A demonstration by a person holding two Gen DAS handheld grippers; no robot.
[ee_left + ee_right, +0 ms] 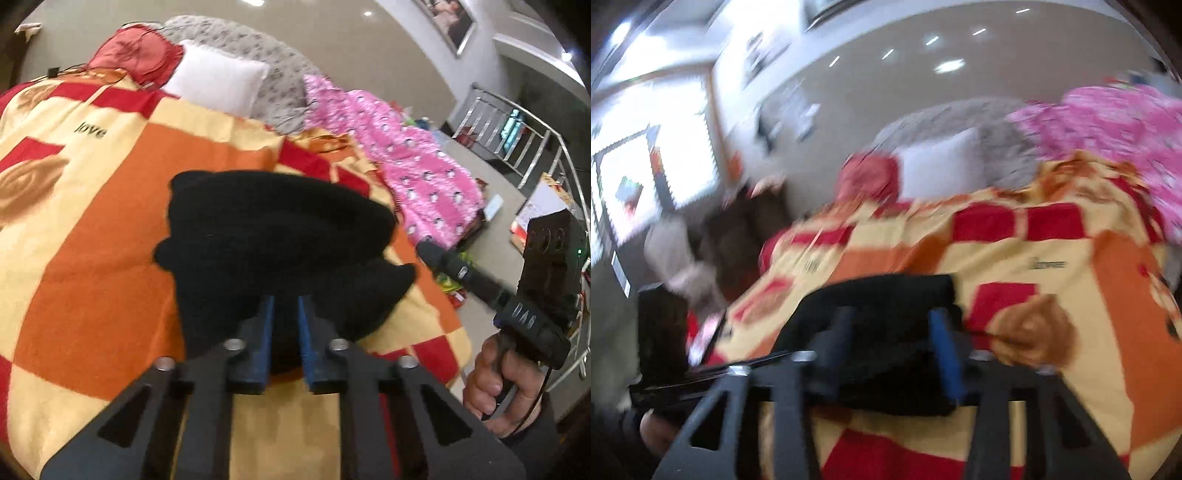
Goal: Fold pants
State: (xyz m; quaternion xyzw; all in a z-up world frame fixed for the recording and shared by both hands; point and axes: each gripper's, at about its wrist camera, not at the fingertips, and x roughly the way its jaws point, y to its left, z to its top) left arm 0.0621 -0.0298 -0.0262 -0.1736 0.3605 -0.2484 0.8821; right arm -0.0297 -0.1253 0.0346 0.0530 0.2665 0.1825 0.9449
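- The black pants [273,236] lie bunched in a folded heap at the middle of the left wrist view, on a checked blanket [92,229] of orange, red and cream.
- The left gripper [286,310] comes up from the bottom of that view; its blue fingers [266,325] stand close together with dark cloth between them, nipping the near edge of the pants.
- At the right edge, the right hand [498,384] holds the right gripper's [892,332] handle.
- In the blurred right wrist view, that gripper's jaws stand partly apart over the pants; whether they press the cloth I cannot tell.
- A white pillow [218,81] and pink bedding [417,166] lie towards the top.
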